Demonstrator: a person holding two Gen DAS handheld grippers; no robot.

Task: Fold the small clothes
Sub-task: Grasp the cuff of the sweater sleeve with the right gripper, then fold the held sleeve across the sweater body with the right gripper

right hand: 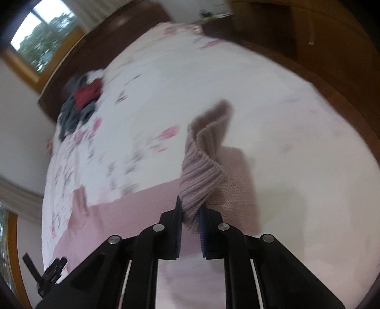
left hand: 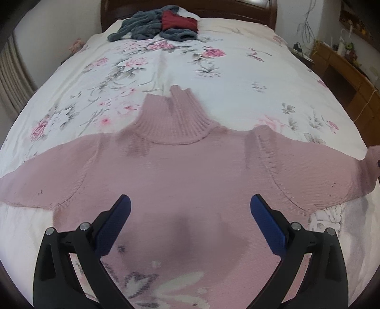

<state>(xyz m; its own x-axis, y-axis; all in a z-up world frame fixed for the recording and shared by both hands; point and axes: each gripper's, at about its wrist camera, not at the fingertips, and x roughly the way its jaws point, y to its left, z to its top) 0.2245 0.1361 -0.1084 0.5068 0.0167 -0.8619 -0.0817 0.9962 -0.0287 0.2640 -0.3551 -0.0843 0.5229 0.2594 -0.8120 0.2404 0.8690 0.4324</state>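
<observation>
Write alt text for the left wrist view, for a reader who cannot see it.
A pink sweater lies flat on a flowered bedsheet, collar pointing away and both sleeves spread wide. The left gripper hovers open over its chest, holding nothing. A heap of grey and red clothes sits by the headboard.

Floral-sheeted bed (left hand: pixel 213 71), dark headboard (left hand: pixel 237 9), wooden desk (left hand: pixel 344 71), window (right hand: pixel 45 40)

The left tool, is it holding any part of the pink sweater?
No. The left tool hangs open above the pink sweater, its blue pads wide apart with no fabric between them.
</observation>
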